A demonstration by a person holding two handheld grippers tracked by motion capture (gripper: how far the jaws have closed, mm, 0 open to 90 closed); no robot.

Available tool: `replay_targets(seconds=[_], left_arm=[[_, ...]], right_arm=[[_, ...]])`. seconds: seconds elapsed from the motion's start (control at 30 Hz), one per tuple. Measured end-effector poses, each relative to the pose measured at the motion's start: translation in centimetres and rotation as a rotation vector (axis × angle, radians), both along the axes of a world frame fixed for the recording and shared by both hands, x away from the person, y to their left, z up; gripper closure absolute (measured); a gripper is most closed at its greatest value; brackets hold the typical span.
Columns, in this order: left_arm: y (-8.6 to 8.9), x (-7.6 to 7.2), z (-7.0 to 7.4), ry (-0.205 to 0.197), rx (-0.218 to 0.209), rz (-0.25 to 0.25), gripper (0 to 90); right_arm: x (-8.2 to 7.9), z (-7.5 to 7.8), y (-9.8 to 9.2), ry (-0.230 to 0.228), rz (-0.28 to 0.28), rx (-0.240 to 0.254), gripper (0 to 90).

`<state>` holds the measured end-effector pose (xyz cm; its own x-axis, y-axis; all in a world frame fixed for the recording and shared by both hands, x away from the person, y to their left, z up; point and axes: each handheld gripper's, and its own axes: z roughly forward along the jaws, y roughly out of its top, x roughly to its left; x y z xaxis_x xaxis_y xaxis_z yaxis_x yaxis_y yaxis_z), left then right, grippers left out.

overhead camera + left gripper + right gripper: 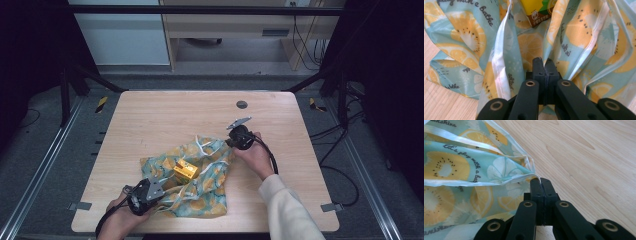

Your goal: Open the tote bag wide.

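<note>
- The left gripper (159, 181) has its jaws clamped on the near edge of the fruit-print cloth bag (210, 192) at the table's (150, 120) front centre.
- The yellow carton (185, 171) sits on the bag, its long axis slanting away to the right.
- The right gripper (230, 142) pinches the far right corner; I'd lift both grips evenly, keeping the carton cradled.
</note>
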<state>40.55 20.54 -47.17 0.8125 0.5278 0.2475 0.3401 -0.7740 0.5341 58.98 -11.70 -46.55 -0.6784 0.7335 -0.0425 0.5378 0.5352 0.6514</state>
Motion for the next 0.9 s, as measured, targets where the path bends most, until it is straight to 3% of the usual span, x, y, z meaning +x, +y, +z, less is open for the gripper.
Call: replay_targets(seconds=[0.13,0.23,0.43,0.6,0.8,0.9], left_arm=[[-0.3,-0.1,-0.2,0.001,0.021,-0.007,90.0],[-0.2,-0.2,0.1,-0.021,-0.006,0.000,89.2],[0.1,-0.4,1.4,-0.130,-0.114,0.036,63.8],[0.2,-0.7,2.4,-0.197,-0.192,0.067,57.9],[0.5,-1.2,4.1,-0.254,-0.264,0.107,56.4],[0.4,-1.4,5.5,-0.307,-0.247,0.099,54.4]], right_arm=[[0.0,-0.1,-0.3,-0.001,-0.008,-0.002,90.0],[-0.3,0.1,-0.4,-0.009,-0.013,0.005,87.5],[-2.1,2.9,-0.6,-0.073,0.003,0.074,53.5],[-4.7,5.5,-1.0,-0.140,0.025,0.122,36.5],[-7.7,7.4,-0.9,-0.172,0.080,0.157,35.7],[-9.6,7.5,-0.6,-0.171,0.126,0.169,39.3]])
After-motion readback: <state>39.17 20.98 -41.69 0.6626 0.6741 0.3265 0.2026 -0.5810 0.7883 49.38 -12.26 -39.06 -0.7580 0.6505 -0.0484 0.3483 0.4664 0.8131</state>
